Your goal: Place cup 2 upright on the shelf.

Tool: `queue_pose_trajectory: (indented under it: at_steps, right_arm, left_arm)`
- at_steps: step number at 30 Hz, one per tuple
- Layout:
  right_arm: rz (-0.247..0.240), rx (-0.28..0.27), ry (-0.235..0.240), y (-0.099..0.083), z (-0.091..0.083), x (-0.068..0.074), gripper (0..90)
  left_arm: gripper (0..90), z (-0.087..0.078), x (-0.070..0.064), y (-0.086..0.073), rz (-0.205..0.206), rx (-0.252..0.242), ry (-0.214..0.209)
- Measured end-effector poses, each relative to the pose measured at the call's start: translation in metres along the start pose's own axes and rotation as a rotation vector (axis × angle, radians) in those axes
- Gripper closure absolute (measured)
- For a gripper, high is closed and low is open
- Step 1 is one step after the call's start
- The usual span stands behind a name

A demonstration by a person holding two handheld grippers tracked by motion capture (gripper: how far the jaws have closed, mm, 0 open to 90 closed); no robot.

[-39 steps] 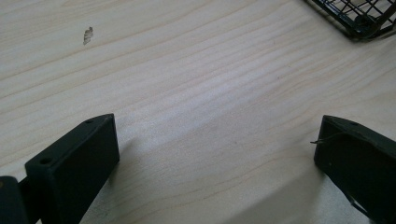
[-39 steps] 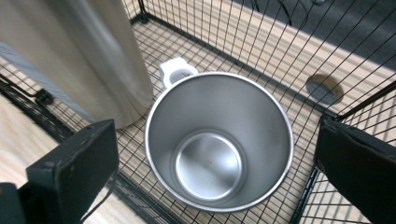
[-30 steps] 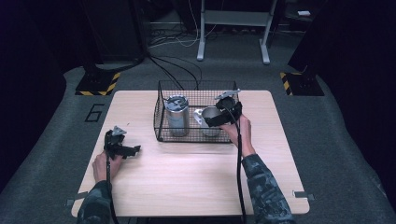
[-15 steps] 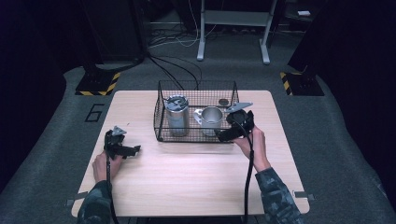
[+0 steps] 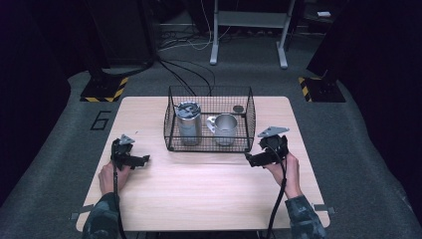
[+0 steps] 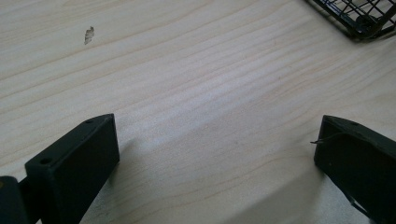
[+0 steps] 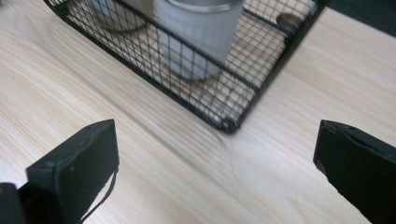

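A black wire basket (image 5: pixel 171 115) stands at the back middle of the wooden table (image 5: pixel 209 189). Inside it a lidded steel tumbler (image 5: pixel 188 122) stands on the left and a steel mug (image 5: pixel 225 128) with a handle on the right. A small dark round item (image 5: pixel 239 108) lies in its far right corner. My right gripper (image 5: pixel 253 160) is open, low over the table just off the basket's front right corner (image 7: pixel 227 124). My left gripper (image 5: pixel 142 161) rests open on bare wood at the table's left, with a basket corner (image 6: pixel 362 21) at the far edge of its view.
Past the table's far edge the floor carries cables (image 5: pixel 189 74), a grey stand's legs (image 5: pixel 249 40) and two yellow-and-black striped bases (image 5: pixel 104 88). A small mark (image 6: pixel 88 35) shows on the wood in front of the left gripper.
My right gripper has drawn back out of the basket, toward the person and down to the table by the basket's front right corner. The mug stays in the basket. The left gripper has not moved.
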State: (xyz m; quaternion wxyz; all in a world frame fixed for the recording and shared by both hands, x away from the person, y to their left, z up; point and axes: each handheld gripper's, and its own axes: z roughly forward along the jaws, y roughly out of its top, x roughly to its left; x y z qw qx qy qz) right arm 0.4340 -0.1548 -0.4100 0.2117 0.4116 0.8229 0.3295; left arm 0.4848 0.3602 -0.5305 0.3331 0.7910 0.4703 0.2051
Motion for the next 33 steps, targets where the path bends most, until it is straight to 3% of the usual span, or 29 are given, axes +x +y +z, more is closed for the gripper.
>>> queue_pose_trajectory:
  at_steps: [6,13,19,26,29,30,33]
  right_arm:
    - [0.027,0.017,-0.028,-0.029,0.000,-0.006,0.0]
    - [0.090,0.065,-0.044,-0.069,0.004,-0.013,0.0]
    - [0.143,0.089,-0.098,-0.109,0.008,-0.018,0.0]
    - [0.183,0.077,-0.158,-0.150,0.009,-0.023,0.0]
    - [0.234,0.007,-0.136,-0.164,0.007,-0.029,0.0]
    - [0.253,0.014,-0.141,-0.165,0.006,-0.031,0.0]
    - [0.243,0.014,-0.141,-0.166,0.006,-0.033,0.0]
  left_arm:
    - [0.0,-0.001,0.000,0.000,0.003,0.011,-0.004]
    - [0.0,0.000,0.000,0.000,0.001,-0.001,0.001]
    - [0.0,0.000,0.000,0.000,-0.003,0.003,0.000]
    - [0.0,-0.001,0.000,0.000,-0.002,0.007,-0.001]
    - [0.0,0.000,0.000,0.000,-0.005,-0.004,0.003]
    - [0.0,0.000,0.000,0.000,-0.003,-0.002,0.002]
    - [0.0,0.000,0.000,0.000,-0.003,-0.002,0.003]
